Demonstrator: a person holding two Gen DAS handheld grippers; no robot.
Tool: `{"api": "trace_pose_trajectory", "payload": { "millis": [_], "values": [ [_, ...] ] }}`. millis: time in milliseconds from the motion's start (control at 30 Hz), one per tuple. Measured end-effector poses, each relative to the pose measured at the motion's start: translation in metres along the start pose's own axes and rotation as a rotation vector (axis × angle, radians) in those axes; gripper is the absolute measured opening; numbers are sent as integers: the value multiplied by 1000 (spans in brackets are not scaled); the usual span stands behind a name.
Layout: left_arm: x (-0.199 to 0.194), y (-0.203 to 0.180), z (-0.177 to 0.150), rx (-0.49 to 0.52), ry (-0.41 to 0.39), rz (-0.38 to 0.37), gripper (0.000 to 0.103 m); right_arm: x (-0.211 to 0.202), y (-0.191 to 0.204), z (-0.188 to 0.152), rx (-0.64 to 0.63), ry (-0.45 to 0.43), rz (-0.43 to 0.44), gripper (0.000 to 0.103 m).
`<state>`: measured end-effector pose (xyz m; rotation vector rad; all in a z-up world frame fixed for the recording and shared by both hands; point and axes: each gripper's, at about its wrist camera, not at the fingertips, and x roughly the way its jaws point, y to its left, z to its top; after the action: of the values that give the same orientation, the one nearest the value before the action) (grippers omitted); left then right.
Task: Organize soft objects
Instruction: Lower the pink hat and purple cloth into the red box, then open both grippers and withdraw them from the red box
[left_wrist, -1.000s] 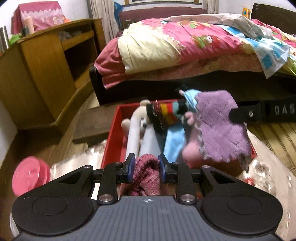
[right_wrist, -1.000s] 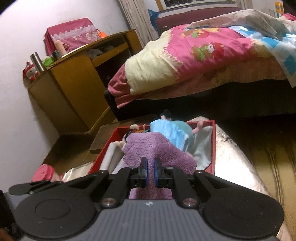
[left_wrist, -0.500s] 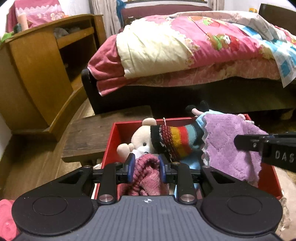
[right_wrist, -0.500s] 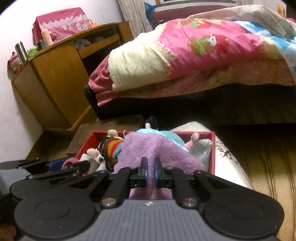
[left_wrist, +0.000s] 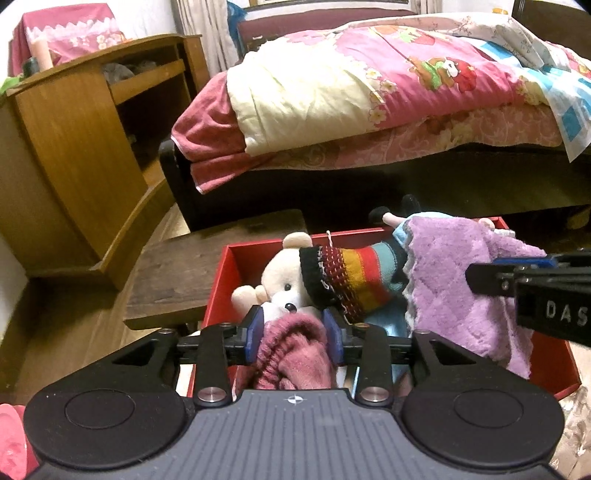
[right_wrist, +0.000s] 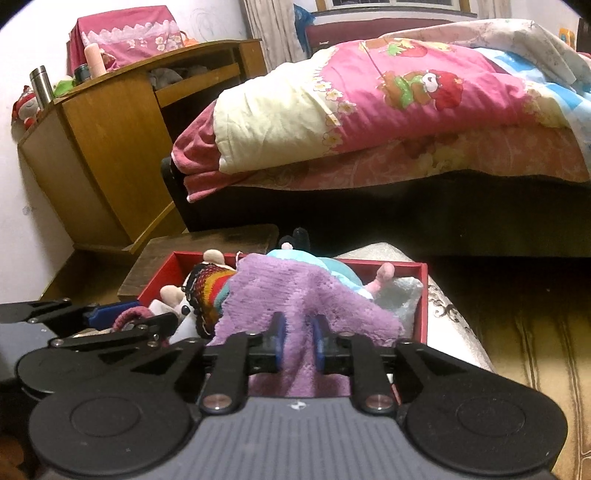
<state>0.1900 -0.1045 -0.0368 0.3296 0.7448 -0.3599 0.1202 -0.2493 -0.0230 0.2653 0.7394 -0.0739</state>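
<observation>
Purple towel (right_wrist: 306, 295) stays pinched in my right gripper (right_wrist: 297, 343), angled down over the red box (left_wrist: 236, 266). My left gripper (left_wrist: 294, 334), beside it, has just been opening around the maroon knit (left_wrist: 295, 354).

Left gripper (left_wrist: 294, 330): angled downward, fingers just widened, knit still between them. Right gripper (right_wrist: 297, 345): angled downward, fingers clamped on cloth.

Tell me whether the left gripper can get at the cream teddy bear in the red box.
Probably not yet: the left gripper has a dusty-pink knitted cloth between its jaws, in front of the teddy bear.
</observation>
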Motion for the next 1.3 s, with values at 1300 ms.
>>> {"api": "trace_pose_trajectory", "payload": {
  "millis": [1300],
  "values": [
    [-81,27,-8,-73,-94,14,64,-51,18,-4,36,-73,-21,23]
  ]
}}
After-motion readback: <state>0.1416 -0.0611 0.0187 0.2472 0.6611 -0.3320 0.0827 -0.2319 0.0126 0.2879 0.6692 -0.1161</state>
